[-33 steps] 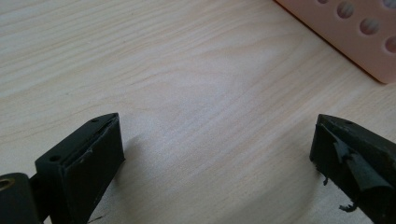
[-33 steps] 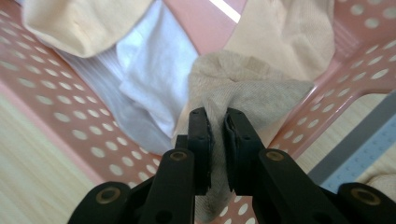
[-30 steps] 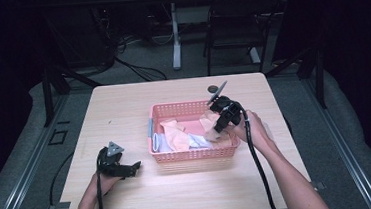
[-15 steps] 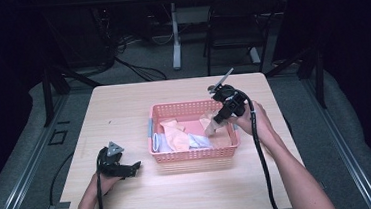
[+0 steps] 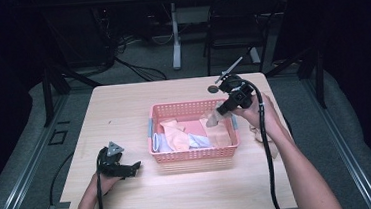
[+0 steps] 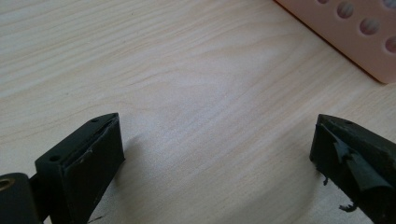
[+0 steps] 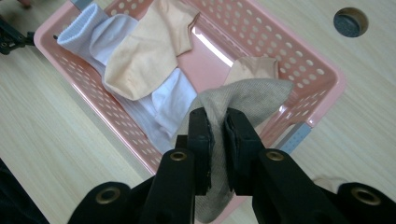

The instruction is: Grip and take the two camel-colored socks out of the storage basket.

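High view: fixed above the near edge of the table (image 5: 145, 198), facing forward and down, far enough back to take in the whole tabletop, both forearms and dark floor beyond. Left gripper view: riding on the left hand-held gripper (image 6: 217, 158), very near the wood, looking along two wide-set black jaws toward a corner of the pink basket (image 6: 355, 42). Right gripper view: riding on the right hand-held gripper (image 7: 218, 128), raised above the basket's right end, looking steeply down between close-set jaws. Shared by all three: basket and table; shared by high and right views: socks (image 7: 144, 56) and the round table grommet (image 7: 350, 22).
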Tool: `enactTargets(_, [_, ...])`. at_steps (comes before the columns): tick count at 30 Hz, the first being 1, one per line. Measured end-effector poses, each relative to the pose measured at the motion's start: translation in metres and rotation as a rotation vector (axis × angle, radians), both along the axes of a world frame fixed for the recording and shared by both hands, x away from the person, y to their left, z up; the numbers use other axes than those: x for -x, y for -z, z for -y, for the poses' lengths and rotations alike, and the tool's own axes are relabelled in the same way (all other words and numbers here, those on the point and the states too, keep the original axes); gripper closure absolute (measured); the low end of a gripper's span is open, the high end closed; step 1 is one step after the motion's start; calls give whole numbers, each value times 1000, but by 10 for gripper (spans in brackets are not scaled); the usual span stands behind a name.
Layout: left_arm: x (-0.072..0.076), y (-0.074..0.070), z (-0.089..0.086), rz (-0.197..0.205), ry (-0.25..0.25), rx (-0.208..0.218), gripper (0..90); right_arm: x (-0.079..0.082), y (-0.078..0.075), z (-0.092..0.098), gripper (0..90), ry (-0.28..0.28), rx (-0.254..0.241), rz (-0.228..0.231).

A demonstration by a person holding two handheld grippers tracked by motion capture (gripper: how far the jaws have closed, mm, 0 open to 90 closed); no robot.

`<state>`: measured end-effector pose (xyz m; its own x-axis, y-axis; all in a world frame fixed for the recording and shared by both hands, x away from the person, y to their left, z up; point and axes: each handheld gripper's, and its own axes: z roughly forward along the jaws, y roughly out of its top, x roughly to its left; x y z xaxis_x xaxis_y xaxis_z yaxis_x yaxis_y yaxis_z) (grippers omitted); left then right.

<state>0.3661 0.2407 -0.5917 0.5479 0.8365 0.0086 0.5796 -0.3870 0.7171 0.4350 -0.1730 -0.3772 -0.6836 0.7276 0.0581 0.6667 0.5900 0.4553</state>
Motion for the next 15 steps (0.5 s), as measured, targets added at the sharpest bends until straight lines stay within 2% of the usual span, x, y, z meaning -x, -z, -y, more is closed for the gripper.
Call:
enactTargets(5, [0, 0, 0, 0, 0, 0, 25, 3, -13, 8, 816, 8, -4, 27])
enactTargets(10, [0, 0, 0, 0, 0, 0, 25, 6, -19, 14, 815, 24, -14, 42])
enactTargets(13, [0, 0, 0, 0, 0, 0, 25, 6, -23, 22, 815, 37, -15, 51])
enactTargets(15, [0, 0, 0, 0, 0, 0, 25, 7, -26, 33, 815, 67, -27, 63])
